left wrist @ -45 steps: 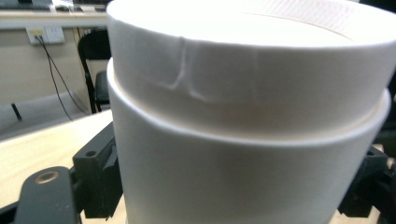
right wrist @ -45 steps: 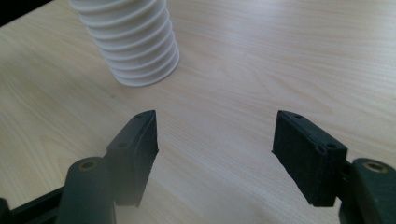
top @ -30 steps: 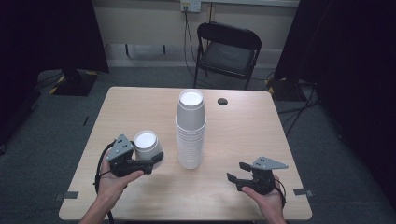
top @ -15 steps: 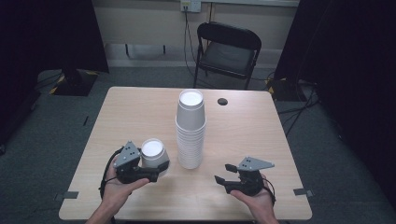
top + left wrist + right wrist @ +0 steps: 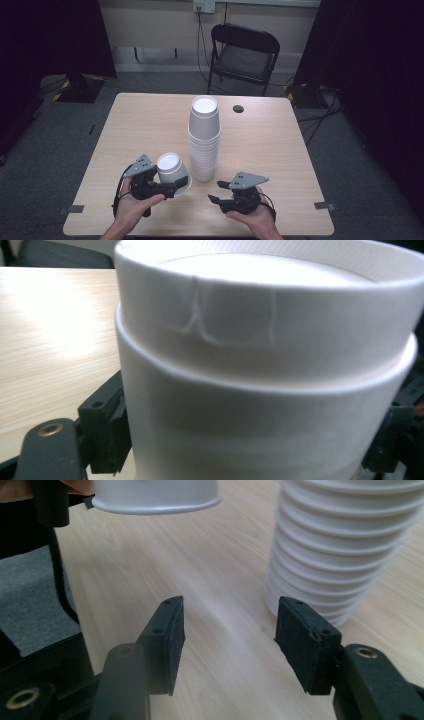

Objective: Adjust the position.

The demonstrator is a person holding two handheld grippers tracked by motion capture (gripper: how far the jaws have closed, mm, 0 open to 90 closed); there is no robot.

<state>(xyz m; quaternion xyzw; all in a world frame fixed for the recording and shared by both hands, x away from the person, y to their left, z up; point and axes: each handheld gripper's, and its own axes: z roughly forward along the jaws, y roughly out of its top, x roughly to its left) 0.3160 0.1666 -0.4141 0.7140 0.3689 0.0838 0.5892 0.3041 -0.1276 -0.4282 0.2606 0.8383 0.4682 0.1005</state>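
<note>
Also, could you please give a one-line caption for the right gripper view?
Open right gripper above the table, beside the stack of white cups.

A single cup (image 5: 172, 170) sits left of the stack (image 5: 204, 140), seemingly tilted.

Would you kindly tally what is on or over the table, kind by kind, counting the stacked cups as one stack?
Cup stacks: 1, the tall white stack
Separate white cups: 1, upside down in the left gripper
Grippers: 2, including the right gripper
Total: 4

Held cup (image 5: 265, 370) cropped on three sides; cup stack (image 5: 345, 545) top cut off.
</note>
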